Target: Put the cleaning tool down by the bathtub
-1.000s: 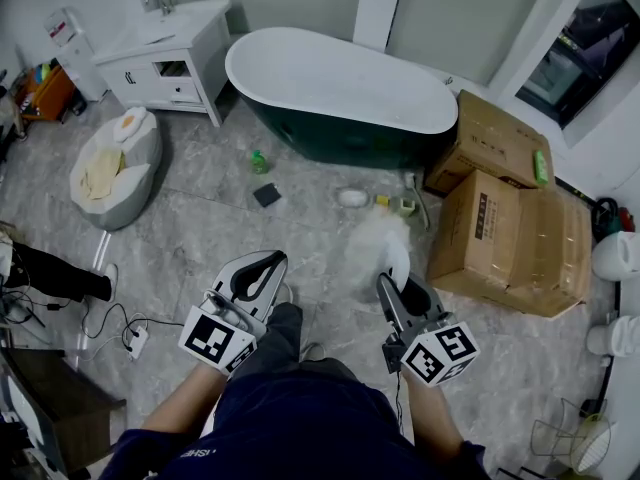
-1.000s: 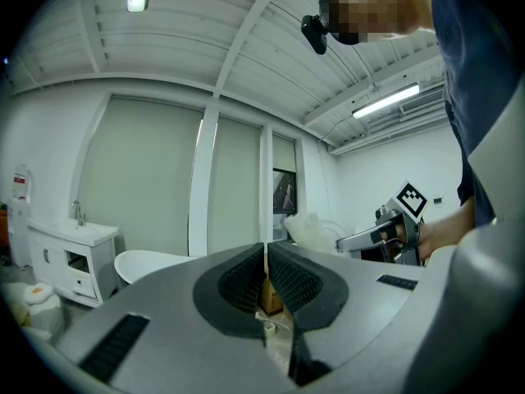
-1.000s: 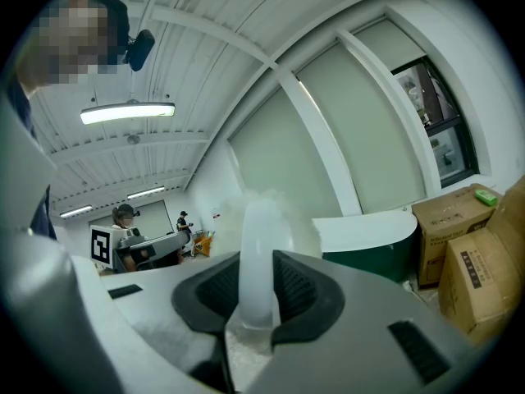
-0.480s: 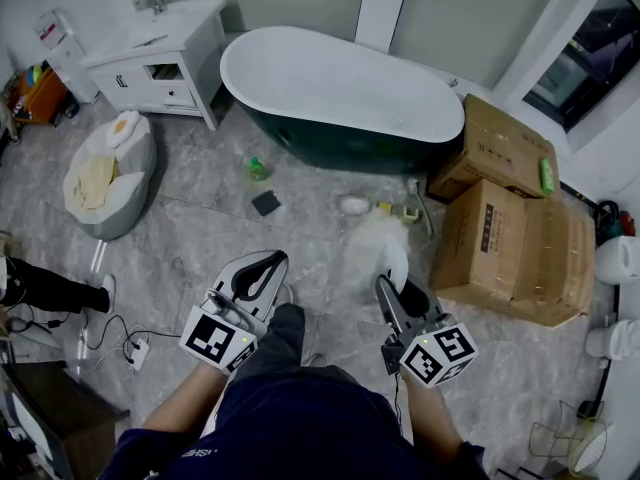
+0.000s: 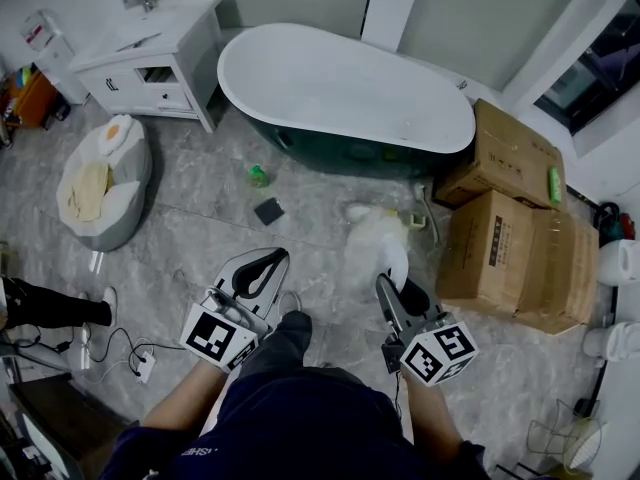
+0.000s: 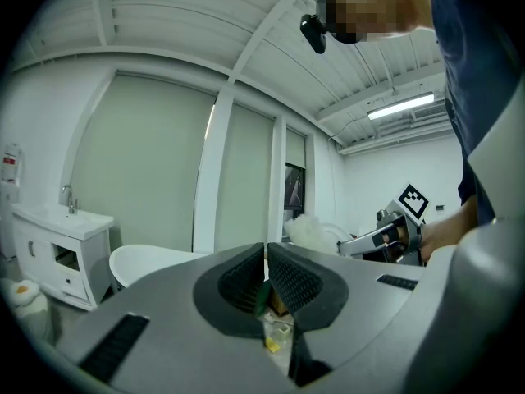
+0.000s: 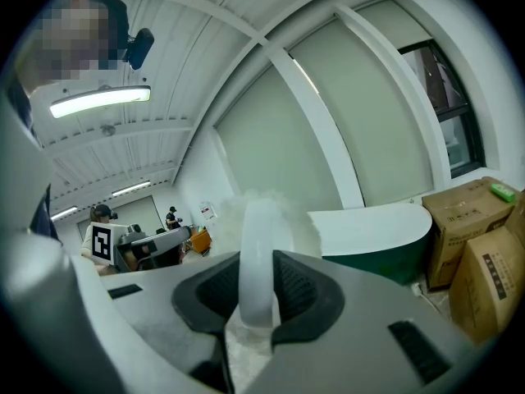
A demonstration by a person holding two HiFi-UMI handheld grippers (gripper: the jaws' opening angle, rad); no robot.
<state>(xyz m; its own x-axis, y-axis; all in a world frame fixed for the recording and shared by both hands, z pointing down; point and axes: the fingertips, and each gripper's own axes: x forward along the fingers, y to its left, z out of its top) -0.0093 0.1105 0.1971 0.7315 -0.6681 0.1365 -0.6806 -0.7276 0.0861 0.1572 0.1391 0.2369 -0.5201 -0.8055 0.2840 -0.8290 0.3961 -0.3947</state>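
Tongs out over the grey floor, duster gripped on my right, tub ahead.

On the far left I see a white vanity cabinet [image 5: 150, 53] and a pale floor cushion [image 5: 100, 178]. My left gripper [image 5: 258, 268] has its jaws pressed together with nothing between them. Beyond it, a green bottle [image 5: 259, 176] and a dark square pad [image 5: 268, 211] lie on the tiles just in front of the bathtub [image 5: 340, 88]. My right gripper [image 5: 394, 286] is clamped on the white handle of the cleaning tool [image 5: 372, 240]. Its fluffy head pokes forward above the floor, short of the tub's dark side. Cardboard boxes [image 5: 500, 228] are stacked at the right.
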